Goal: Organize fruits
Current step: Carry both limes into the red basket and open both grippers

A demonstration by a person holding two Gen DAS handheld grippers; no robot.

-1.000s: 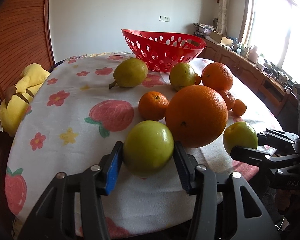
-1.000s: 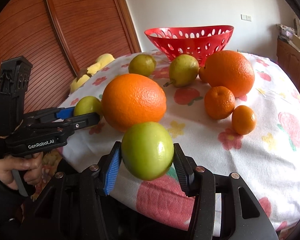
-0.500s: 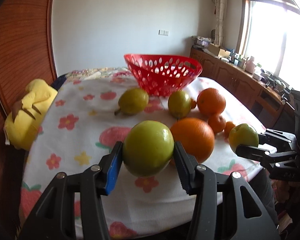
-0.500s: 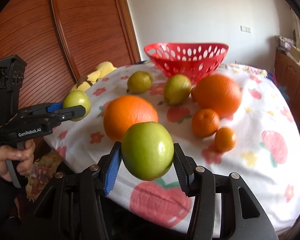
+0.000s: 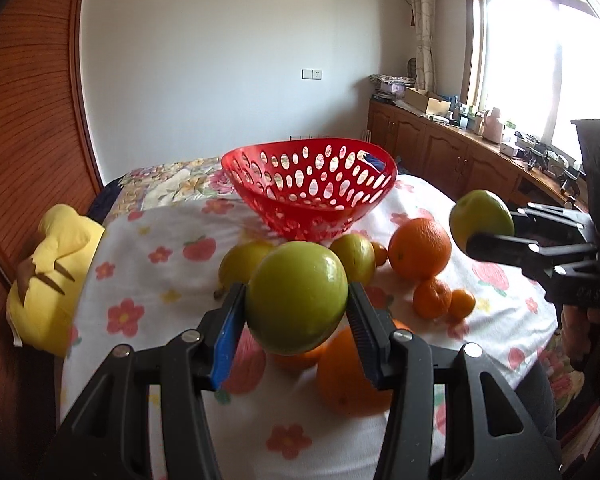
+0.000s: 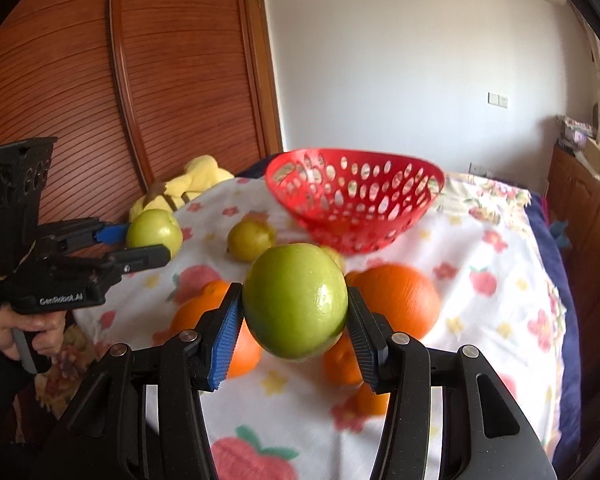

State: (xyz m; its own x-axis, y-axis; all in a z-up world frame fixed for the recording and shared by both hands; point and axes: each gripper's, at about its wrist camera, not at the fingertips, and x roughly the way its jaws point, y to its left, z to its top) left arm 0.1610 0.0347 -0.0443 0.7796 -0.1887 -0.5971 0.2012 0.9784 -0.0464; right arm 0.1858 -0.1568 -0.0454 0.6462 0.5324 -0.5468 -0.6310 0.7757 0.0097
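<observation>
Floral tablecloth (image 5: 172, 296) on a round table, red basket (image 5: 312, 196) at its far edge, two green apples held in the air.

Left gripper (image 5: 296, 316) is clamped on a green apple (image 5: 296, 296), and the right gripper (image 6: 296, 316) grips a second green apple (image 6: 295, 300); both fruits hang clear above the near edge of the cloth. Oranges (image 5: 420, 252) and pears (image 5: 352, 258) lie between the grippers and the basket. From either gripper the basket lies straight ahead, toward the far edge, with its open rim facing up; neither hand looks clearly nearer. Judging by this, each apple must travel forward over the loose fruit and be let go above the rim.
</observation>
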